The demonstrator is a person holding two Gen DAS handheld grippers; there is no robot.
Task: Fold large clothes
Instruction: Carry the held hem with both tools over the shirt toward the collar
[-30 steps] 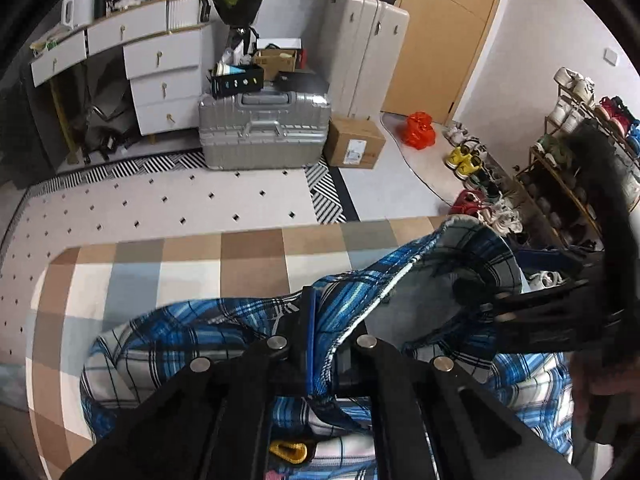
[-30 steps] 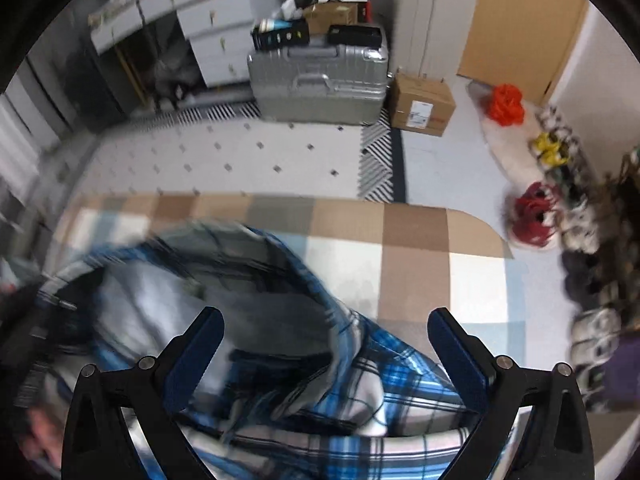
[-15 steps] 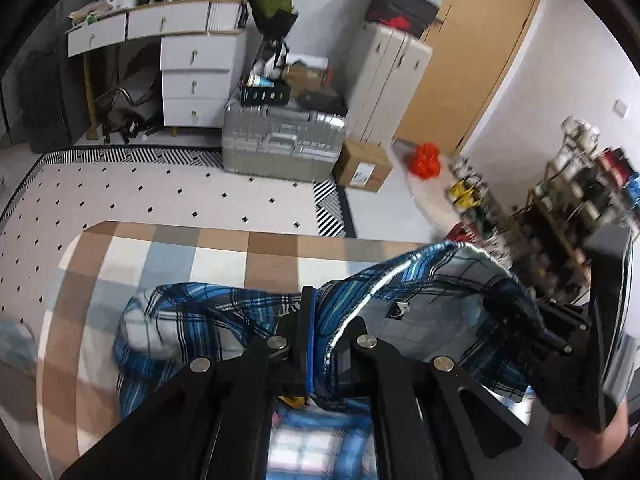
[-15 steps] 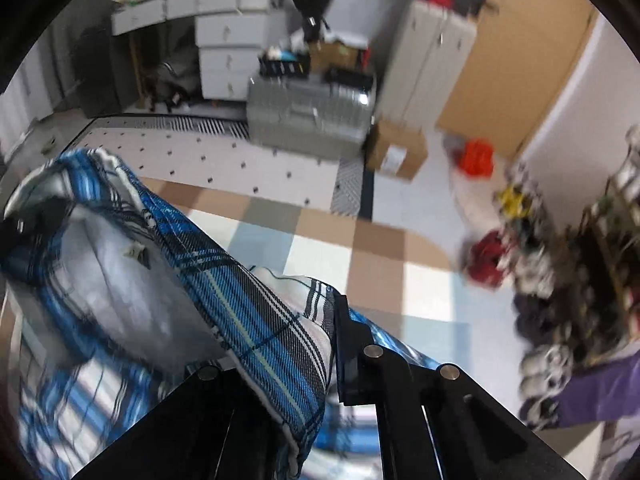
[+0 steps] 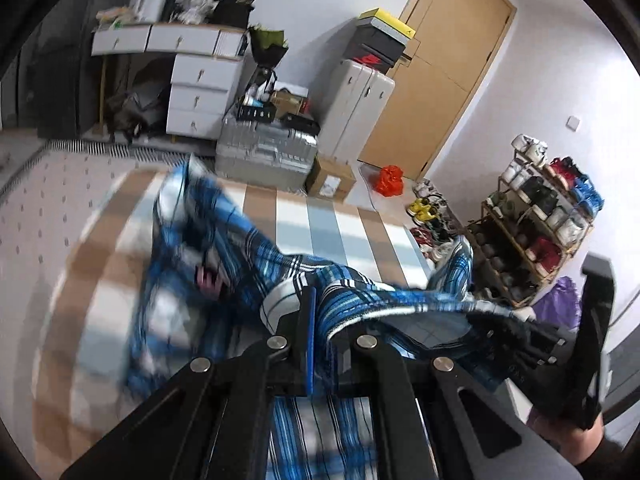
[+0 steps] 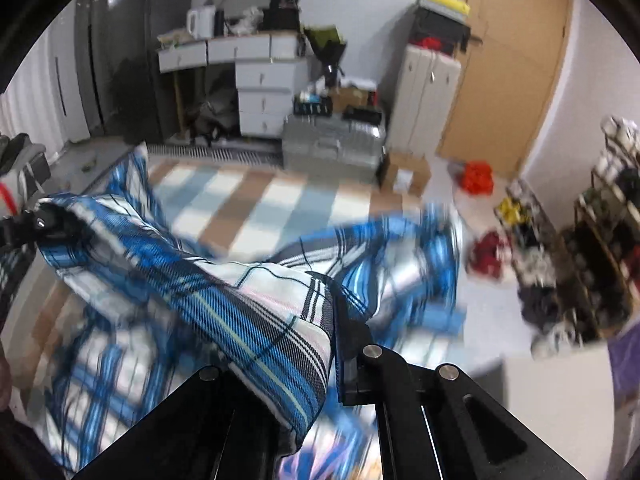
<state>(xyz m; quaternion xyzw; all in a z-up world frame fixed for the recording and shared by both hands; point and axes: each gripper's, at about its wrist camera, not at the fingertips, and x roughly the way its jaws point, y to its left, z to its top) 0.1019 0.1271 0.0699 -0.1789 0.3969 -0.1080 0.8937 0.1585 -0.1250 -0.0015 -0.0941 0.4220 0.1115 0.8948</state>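
A large blue, white and black plaid shirt (image 5: 224, 236) is lifted off the checked brown, white and blue surface (image 5: 292, 216). My left gripper (image 5: 320, 316) is shut on a fold of the shirt. My right gripper (image 6: 332, 320) is shut on another edge of the shirt (image 6: 240, 300). The cloth stretches between them and hangs blurred below. The right gripper also shows at the right of the left wrist view (image 5: 520, 340). The left gripper shows at the left edge of the right wrist view (image 6: 36, 224).
A silver suitcase (image 5: 264, 156), a cardboard box (image 5: 332, 180) and white drawers (image 5: 200, 92) stand beyond the surface. A shoe rack (image 5: 540, 220) and loose shoes (image 5: 428, 208) are at the right. A wooden door (image 5: 448, 64) is behind.
Both grippers have risen with the shirt, lifting it off the surface. The cloth now swings in the air, blurred. The right gripper, open one second ago, closed on the shirt.
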